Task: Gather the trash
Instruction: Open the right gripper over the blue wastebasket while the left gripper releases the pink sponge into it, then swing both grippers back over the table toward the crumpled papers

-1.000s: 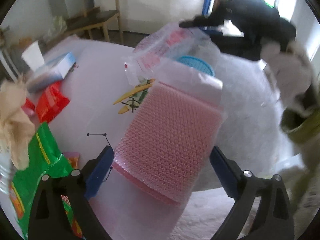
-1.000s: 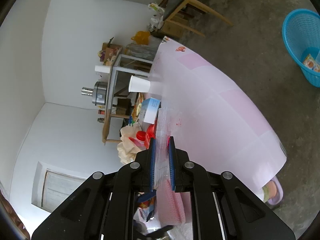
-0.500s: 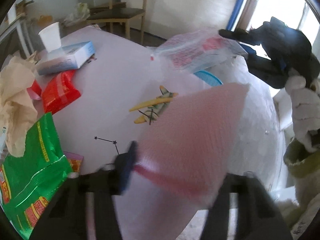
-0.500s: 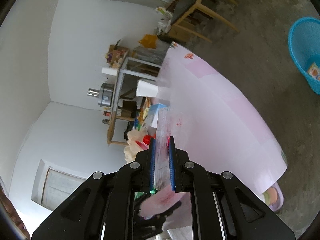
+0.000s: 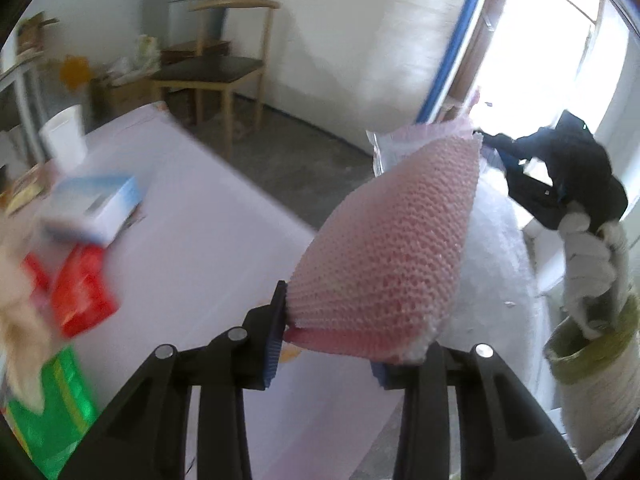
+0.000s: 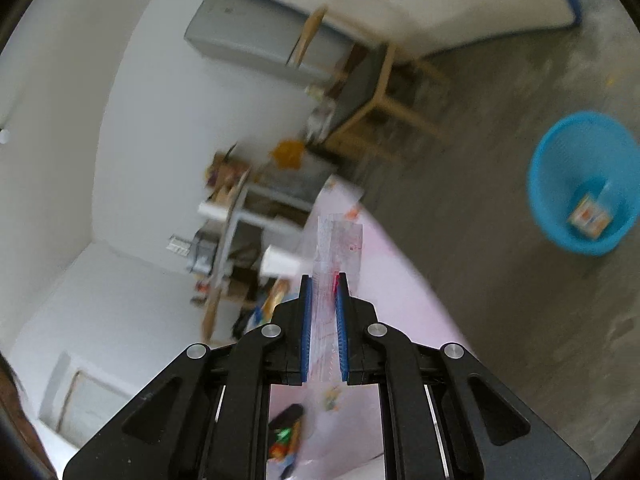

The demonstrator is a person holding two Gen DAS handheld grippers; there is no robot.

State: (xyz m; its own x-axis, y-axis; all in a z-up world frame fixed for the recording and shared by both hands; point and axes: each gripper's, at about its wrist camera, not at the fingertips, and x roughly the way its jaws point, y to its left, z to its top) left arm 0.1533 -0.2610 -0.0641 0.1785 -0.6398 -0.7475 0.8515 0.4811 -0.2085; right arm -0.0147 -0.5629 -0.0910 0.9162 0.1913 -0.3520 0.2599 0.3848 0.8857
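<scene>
Left wrist view. Item: pink bubble-wrap pouch, honeycomb-textured, translucent, folded double at its lower edge. Long axis runs from the left gripper up and away to the right, its far end toward the bright doorway. It is lifted clear of the table, above the table's near right edge. Left gripper: its jaws have just been closing and now pinch the pouch's lower end from both sides, the blue pads pressed into it. Behind the pouch's far end, a clear printed plastic bag shows as a pale strip, gripped by the black right gripper in a white-gloved hand. On the table's left side, all blurred: white paper cup toward the far corner, blue-and-white box, red packet, green packet at the near left edge, crumpled tan paper. A wooden chair stands beyond the far edge.

Right wrist view. Right gripper: jaws narrow, clamped on the clear bag, seen edge-on as a thin upright sheet with red print, its long axis in line with the fingers. Shown only here: a blue basket on the concrete floor, well apart from the table, with a small carton lying inside it. The pink pouch does not appear in this view.
</scene>
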